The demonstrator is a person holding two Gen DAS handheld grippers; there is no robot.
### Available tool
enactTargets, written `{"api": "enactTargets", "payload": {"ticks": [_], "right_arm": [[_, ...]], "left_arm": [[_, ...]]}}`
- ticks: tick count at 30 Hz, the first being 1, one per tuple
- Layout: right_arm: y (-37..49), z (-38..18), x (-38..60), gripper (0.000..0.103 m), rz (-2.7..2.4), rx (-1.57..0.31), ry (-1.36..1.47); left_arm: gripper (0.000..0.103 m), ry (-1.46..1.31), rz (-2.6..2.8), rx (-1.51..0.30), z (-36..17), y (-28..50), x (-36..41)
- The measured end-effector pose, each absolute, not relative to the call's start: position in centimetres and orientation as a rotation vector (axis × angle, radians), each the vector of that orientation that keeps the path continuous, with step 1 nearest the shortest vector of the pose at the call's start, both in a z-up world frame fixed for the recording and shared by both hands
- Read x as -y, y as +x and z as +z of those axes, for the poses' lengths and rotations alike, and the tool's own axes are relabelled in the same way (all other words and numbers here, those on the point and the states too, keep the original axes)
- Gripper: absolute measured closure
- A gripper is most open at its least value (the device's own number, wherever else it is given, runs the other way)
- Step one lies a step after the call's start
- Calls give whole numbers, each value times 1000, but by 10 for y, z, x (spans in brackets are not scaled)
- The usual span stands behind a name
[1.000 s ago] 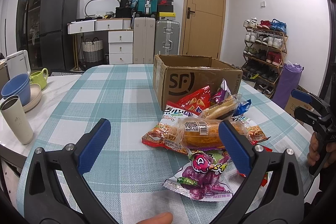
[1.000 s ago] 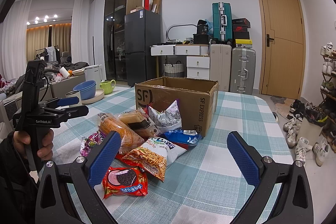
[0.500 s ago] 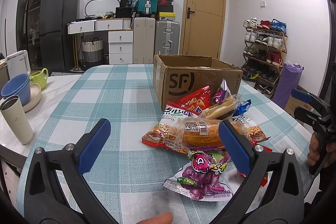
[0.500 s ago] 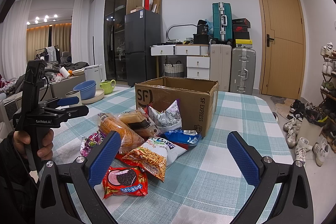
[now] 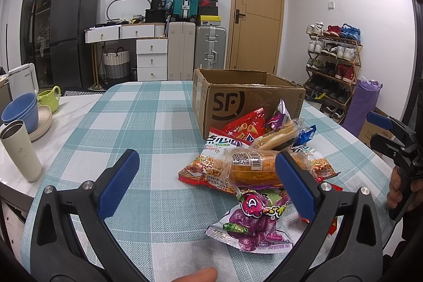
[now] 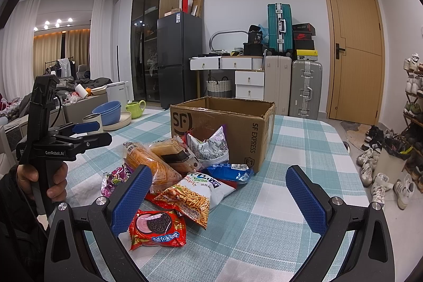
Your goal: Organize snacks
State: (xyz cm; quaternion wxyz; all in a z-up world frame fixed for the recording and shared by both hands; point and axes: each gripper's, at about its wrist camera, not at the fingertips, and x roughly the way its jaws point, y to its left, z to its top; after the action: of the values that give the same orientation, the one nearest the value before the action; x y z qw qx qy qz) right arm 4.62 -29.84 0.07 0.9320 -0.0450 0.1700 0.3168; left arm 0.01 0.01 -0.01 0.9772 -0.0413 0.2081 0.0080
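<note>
Checked desk (image 5: 158, 123), cluttered room behind. Snack pile (image 5: 253, 165) lies before open box (image 5: 246, 99), touching it. Left tool (image 5: 206, 176) spread, empty; pile ahead-right. Right tool (image 6: 219, 192) spread, empty; pile ahead-left. Neither clearly nearer.

teal-checked tablecloth (image 5: 158, 123), brown box (image 5: 248, 102), blue bowls (image 5: 19, 110)

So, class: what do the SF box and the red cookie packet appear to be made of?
SF box: matte brown corrugated cardboard, judging by its ragged, torn top edges. Red cookie packet: probably thin plastic film, glossy, with crinkles and a crimped edge.
</note>
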Motion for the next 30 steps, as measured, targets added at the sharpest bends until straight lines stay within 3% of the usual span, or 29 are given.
{"api": "enactTargets", "payload": {"ticks": [30], "right_arm": [[57,-5,292,0,613,-401,-110]], "left_arm": [[1,-86,19,-424,-2,0,-1]]}}
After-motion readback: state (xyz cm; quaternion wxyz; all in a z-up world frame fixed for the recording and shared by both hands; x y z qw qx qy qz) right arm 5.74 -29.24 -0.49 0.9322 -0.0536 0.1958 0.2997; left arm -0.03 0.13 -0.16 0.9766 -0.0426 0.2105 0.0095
